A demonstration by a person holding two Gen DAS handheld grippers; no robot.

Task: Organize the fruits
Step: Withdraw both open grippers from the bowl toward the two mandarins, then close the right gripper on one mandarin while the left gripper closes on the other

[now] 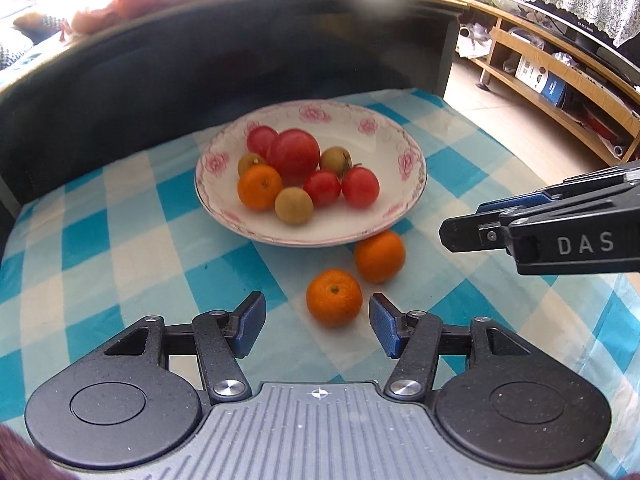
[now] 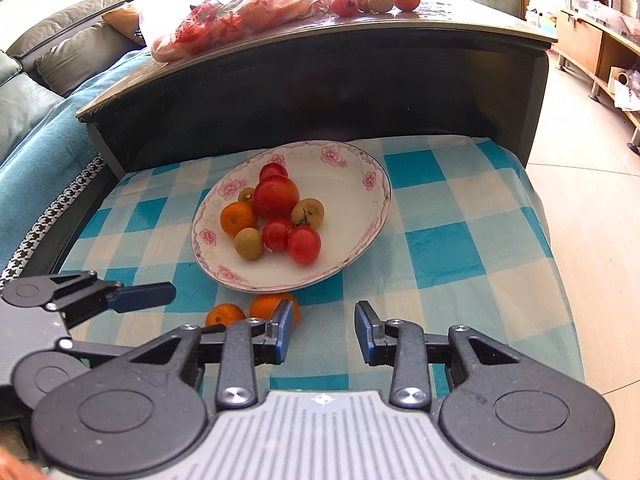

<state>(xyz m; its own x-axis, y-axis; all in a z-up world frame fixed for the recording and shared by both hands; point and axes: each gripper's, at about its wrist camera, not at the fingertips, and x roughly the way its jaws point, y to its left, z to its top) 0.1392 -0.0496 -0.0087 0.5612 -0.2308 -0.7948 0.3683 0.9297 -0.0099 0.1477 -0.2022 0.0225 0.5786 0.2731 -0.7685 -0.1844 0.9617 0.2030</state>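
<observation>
The left gripper (image 1: 317,326), jaws spread and empty, faces the nearer mandarin (image 1: 334,298), which lies on the checked cloth (image 1: 120,220) just ahead between its fingertips; the right gripper (image 2: 323,334), also spread, probably sits farther off

"DAS" on the right claw (image 1: 450,236)

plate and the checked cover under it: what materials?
Plate: looks like glazed ceramic or porcelain, given the glossy white surface with window glare, printed pink flowers and a thin dark rim line. Melamine can't be ruled out.
Checked cover: thin matte sheet with soft creases; woven cloth or plastic sheeting, unclear from the pictures.
</observation>
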